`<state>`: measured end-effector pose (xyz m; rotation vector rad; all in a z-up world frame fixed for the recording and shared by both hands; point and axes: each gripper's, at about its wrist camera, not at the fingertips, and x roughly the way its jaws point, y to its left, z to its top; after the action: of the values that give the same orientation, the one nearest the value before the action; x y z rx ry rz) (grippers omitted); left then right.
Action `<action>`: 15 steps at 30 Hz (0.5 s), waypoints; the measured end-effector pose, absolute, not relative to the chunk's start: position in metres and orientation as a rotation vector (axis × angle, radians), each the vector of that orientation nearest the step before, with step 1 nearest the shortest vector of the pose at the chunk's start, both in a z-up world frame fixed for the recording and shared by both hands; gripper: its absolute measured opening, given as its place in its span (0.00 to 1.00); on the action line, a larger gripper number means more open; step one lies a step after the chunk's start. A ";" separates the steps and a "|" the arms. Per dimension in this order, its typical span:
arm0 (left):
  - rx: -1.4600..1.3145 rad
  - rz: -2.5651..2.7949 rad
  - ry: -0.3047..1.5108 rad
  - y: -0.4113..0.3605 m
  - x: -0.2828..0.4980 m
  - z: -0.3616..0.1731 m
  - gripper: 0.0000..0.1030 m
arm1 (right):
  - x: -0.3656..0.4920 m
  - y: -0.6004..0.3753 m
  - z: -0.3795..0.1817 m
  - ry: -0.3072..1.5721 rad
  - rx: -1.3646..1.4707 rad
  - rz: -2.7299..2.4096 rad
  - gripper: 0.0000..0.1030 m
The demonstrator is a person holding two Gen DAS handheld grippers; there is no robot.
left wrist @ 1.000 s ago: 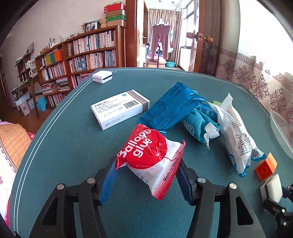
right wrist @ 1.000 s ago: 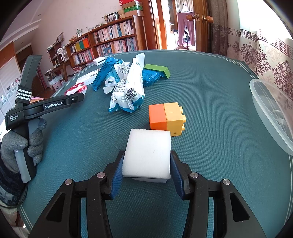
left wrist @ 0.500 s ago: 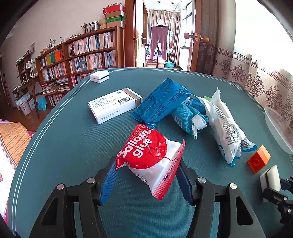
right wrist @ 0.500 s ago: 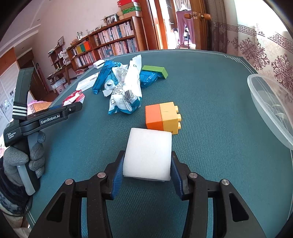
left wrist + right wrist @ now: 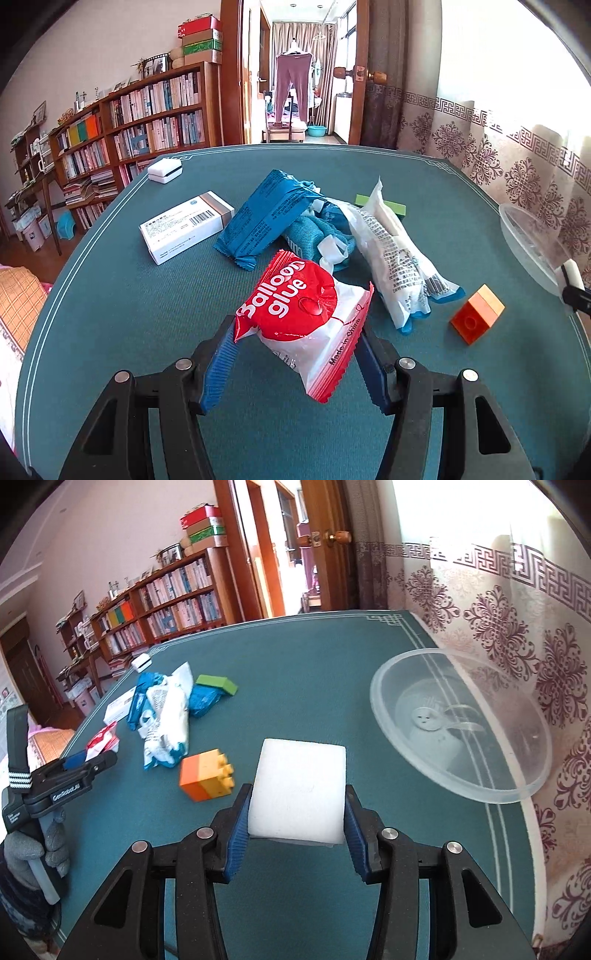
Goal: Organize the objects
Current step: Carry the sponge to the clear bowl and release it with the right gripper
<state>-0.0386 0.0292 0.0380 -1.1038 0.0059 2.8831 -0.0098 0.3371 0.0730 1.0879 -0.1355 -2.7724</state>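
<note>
Your right hand-held gripper (image 5: 297, 812), pinching the white sponge (image 5: 299, 790), has swung toward the clear bowl (image 5: 458, 731) ahead-right (left hand-held gripper (image 5: 295, 354) clamps the glue packet (image 5: 303, 321)), so dropping comes next.

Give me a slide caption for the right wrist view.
Right gripper holds a white foam block above the green table, near a clear plastic bowl.
</note>
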 end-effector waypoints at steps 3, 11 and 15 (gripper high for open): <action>-1.094 2.867 0.017 0.039 -0.037 0.041 0.62 | -0.018 0.367 0.080 -0.179 1.082 -2.847 0.46; -1.080 2.822 0.047 0.066 -0.038 0.046 0.62 | -0.061 0.435 0.073 -0.261 1.169 -2.987 0.46; -1.077 2.803 0.060 0.079 -0.039 0.047 0.62 | -0.080 0.452 0.064 -0.245 1.237 -3.013 0.47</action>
<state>-0.0393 0.0785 0.0469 -1.0771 0.0603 2.8033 -0.0797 0.4523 0.0639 1.2368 -0.2452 -3.0129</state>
